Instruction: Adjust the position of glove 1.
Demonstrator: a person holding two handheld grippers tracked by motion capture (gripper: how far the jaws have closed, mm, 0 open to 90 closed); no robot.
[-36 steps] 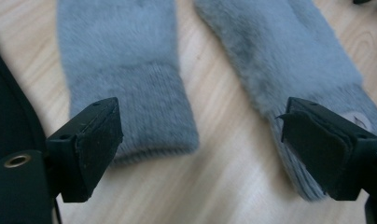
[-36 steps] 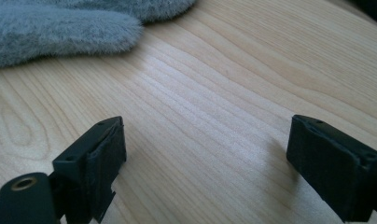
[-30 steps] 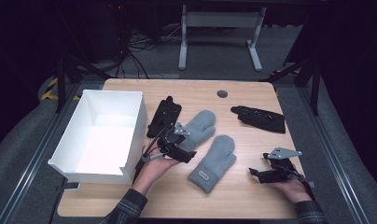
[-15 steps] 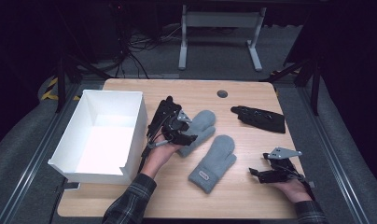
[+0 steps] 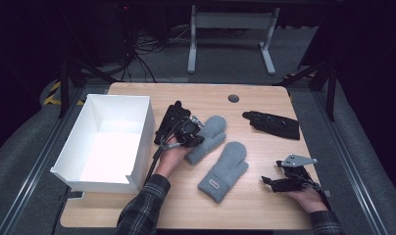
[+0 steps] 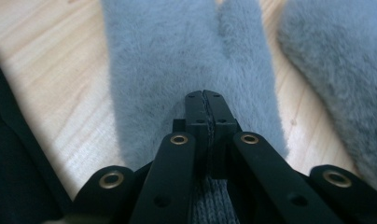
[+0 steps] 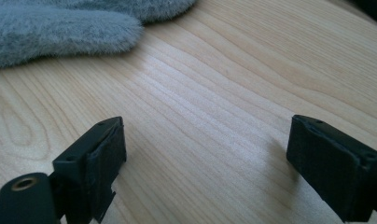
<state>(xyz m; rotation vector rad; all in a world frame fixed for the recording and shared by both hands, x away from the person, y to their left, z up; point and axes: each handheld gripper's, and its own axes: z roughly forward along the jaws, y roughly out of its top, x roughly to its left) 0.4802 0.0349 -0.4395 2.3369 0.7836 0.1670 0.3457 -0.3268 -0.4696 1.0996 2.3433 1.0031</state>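
Left gripper (image 5: 190,133) jaws seem pinched on 1 grey mitten (image 5: 208,136); right gripper (image 5: 284,182) jaws apart.

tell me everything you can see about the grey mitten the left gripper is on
The grey mitten is fuzzy, plush-looking fleece with a separate thumb and a ribbed knit cuff. It lies flat on the wooden table, fingertip end pointing away from the person, between the black glove and the second grey mitten. The left gripper is shut on its cuff end, jaws pressed together over the fabric.
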